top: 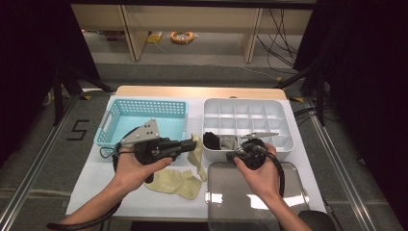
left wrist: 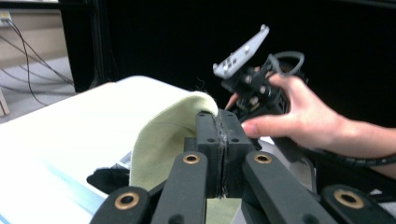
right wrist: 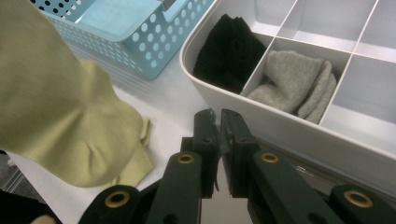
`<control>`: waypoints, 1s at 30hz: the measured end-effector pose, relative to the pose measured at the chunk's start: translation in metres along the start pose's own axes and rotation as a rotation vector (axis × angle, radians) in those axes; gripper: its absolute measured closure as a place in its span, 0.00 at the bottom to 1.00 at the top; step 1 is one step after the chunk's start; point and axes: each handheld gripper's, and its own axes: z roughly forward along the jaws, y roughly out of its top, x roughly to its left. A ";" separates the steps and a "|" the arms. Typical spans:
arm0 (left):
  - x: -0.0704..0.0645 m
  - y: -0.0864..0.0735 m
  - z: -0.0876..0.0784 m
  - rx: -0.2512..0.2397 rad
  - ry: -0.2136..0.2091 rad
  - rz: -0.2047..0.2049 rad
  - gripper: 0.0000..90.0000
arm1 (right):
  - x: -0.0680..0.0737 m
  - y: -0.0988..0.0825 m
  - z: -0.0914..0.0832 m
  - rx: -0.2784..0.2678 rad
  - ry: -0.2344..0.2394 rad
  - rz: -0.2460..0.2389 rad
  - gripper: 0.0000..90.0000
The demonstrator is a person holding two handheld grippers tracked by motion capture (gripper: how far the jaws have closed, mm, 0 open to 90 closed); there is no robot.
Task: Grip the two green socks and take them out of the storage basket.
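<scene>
My left gripper (top: 192, 143) (left wrist: 219, 121) is shut on the edge of a yellow-green sock (top: 197, 155) (left wrist: 159, 135), which hangs from its jaws above the table. That sock (right wrist: 60, 112) also looms at the left of the right gripper view. A second yellow-green sock (top: 175, 184) lies flat on the white mat below it. My right gripper (top: 234, 155) (right wrist: 218, 126) hovers at the front wall of the white divided box (top: 288, 140) (right wrist: 280, 135). Its jaws stand all but together, with nothing between them. A black sock (top: 210, 139) (right wrist: 229, 51) and a grey sock (top: 228, 143) (right wrist: 294, 79) sit in neighbouring front compartments.
A light blue perforated basket (top: 108, 127) (right wrist: 140, 42) stands at the back left of the mat, beside the box. A clear plastic lid (top: 269, 197) lies at the front right under my right hand. The other compartments of the box hold nothing.
</scene>
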 end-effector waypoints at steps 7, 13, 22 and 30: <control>0.003 -0.016 0.005 0.050 -0.014 -0.046 0.98 | 0.003 -0.002 0.001 -0.010 -0.005 -0.043 0.94; 0.000 -0.018 0.006 0.063 -0.034 -0.048 0.98 | 0.003 -0.001 0.003 -0.015 0.008 -0.043 0.94; 0.015 -0.050 -0.025 0.164 0.011 -0.120 0.98 | 0.012 -0.005 0.020 0.042 0.020 -0.069 0.93; 0.039 -0.083 -0.066 0.273 0.128 -0.255 0.98 | 0.022 -0.008 0.046 0.119 0.075 -0.065 0.92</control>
